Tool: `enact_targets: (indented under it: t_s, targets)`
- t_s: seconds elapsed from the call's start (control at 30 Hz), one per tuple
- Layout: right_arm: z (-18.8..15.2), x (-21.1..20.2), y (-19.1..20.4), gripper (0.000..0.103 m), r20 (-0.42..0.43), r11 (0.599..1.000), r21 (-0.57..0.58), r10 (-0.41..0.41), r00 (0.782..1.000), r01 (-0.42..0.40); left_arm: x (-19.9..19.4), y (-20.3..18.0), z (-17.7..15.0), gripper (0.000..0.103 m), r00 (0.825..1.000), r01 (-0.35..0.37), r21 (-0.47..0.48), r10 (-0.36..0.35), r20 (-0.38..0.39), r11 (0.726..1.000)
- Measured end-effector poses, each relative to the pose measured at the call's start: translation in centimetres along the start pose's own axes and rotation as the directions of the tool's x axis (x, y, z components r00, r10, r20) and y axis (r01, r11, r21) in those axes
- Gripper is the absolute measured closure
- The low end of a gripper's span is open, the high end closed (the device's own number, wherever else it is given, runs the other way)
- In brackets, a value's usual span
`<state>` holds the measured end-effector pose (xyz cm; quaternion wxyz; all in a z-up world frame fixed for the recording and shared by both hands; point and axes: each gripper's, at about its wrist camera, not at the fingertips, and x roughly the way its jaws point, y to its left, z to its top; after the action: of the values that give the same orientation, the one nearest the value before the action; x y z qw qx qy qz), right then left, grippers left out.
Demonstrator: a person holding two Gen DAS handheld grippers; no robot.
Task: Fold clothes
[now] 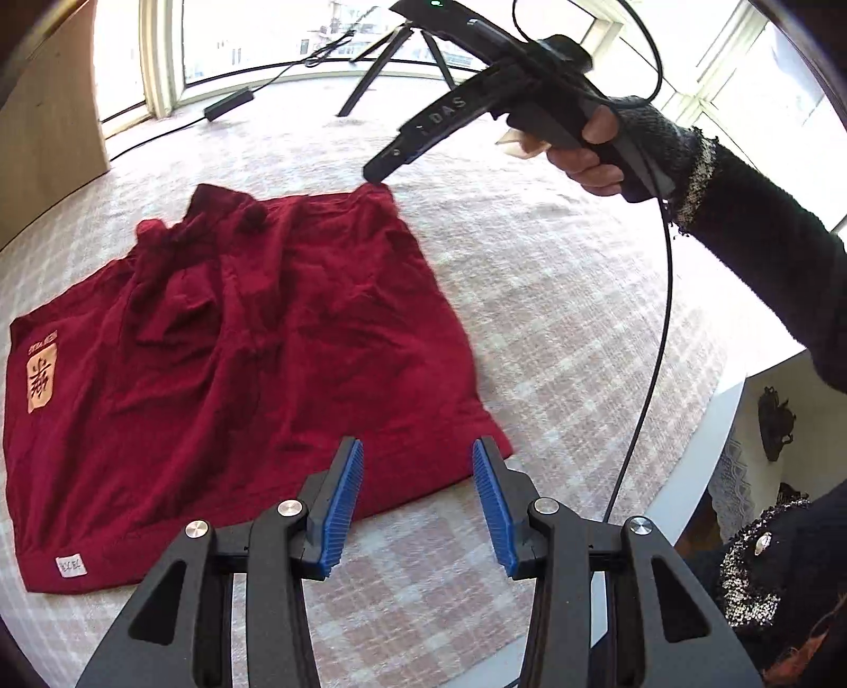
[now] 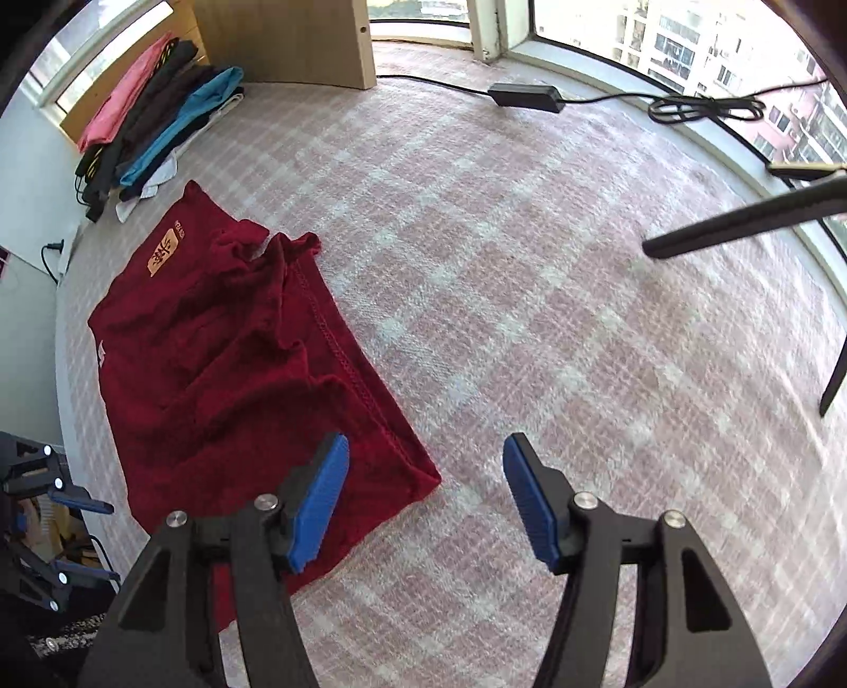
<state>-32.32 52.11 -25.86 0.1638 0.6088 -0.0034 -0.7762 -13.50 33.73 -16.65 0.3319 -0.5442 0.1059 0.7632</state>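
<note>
A dark red garment lies partly folded on the pink plaid surface; it carries a tan printed patch and a small white label. It also shows in the right wrist view, left of centre. My left gripper is open and empty, hovering over the garment's near right corner. My right gripper is open and empty, just above the garment's near corner. In the left wrist view the right gripper hangs over the garment's far right corner, held by a hand in a dark sleeve.
A stack of folded clothes lies at the far left beside a wooden panel. A black power adapter with cables lies near the windows. Black tripod legs stand at the right. The surface's edge drops off at the right.
</note>
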Motion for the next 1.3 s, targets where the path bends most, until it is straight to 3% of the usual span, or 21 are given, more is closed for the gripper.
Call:
enact_targets:
  t_s: [0.1, 0.27, 0.37, 0.5, 0.6, 0.77, 0.83, 0.87, 0.9, 0.93, 1.0, 1.13, 1.3]
  targets:
    - [-1.2, 0.8, 0.0, 0.043, 0.002, 0.999, 0.052, 0.007, 1.000, -0.007, 1.7, -3.0, 0.9, 0.062, 1.000, 0.013, 0.078, -0.012, -0.013, 0.997]
    - [-2.0, 1.0, 0.2, 0.043, 0.021, 0.996, 0.078, 0.034, 0.999, -0.035, 5.4, -3.5, 0.2, 0.062, 0.996, 0.076, 0.081, -0.072, -0.056, 0.994]
    - [-2.2, 1.4, 0.6, 0.043, 0.017, 0.995, 0.091, 0.043, 0.999, -0.045, 5.4, -3.4, 0.1, 0.056, 0.996, 0.090, 0.075, -0.088, -0.020, 0.993]
    - [-3.7, -0.1, -0.5, 0.043, 0.041, 0.988, 0.128, 0.082, 0.996, -0.086, 3.9, -4.4, 0.3, 0.056, 0.999, 0.008, 0.101, -0.011, 0.030, 0.995]
    - [-4.4, -0.4, -1.5, 0.043, 0.050, 0.979, 0.172, 0.103, 0.993, -0.110, 5.1, -5.0, 0.2, 0.056, 1.000, -0.012, 0.128, 0.012, 0.001, 0.992]
    - [-3.9, 0.2, -0.6, 0.043, 0.051, 0.979, 0.170, 0.107, 0.993, -0.114, 6.2, -4.4, 0.1, 0.061, 0.999, -0.035, 0.133, 0.032, 0.018, 0.990]
    - [-3.1, 0.8, 0.0, 0.043, 0.058, 0.978, 0.173, 0.112, 0.992, -0.121, 6.2, -4.1, 0.4, 0.078, 0.999, -0.051, 0.130, 0.048, 0.026, 0.990]
    - [-2.8, 1.0, 0.2, 0.044, 0.066, 0.976, 0.176, 0.119, 0.991, -0.129, 5.9, -3.7, 0.3, 0.080, 0.999, -0.030, 0.113, 0.028, 0.025, 0.993]
    - [-2.4, 1.2, 0.4, 0.049, 0.076, 0.975, 0.178, 0.123, 0.990, -0.134, 5.7, -2.9, 0.4, 0.093, 1.000, 0.012, 0.074, -0.014, 0.022, 0.997]
    - [-2.1, 1.5, 0.7, 0.070, 0.078, 0.975, 0.182, 0.112, 0.991, -0.124, 5.5, -2.0, 0.5, 0.099, 0.998, 0.060, 0.028, -0.060, 0.021, 0.998]
    - [-1.8, 1.9, 0.6, 0.095, 0.065, 0.972, 0.214, 0.084, 0.994, -0.096, 4.9, -0.2, 0.6, 0.099, 0.989, 0.144, -0.062, -0.141, 0.041, 0.988]
    - [-2.0, 0.8, 0.0, 0.098, 0.084, 0.953, 0.282, 0.095, 0.992, -0.115, 1.7, 2.4, 0.1, 0.099, 0.960, 0.266, -0.173, -0.245, 0.136, 0.948]
    - [-1.0, -4.5, 1.8, 0.099, 0.214, 0.916, 0.344, 0.140, 0.967, -0.208, -2.7, 6.3, -1.2, 0.099, 0.930, 0.324, -0.216, -0.269, 0.249, 0.921]
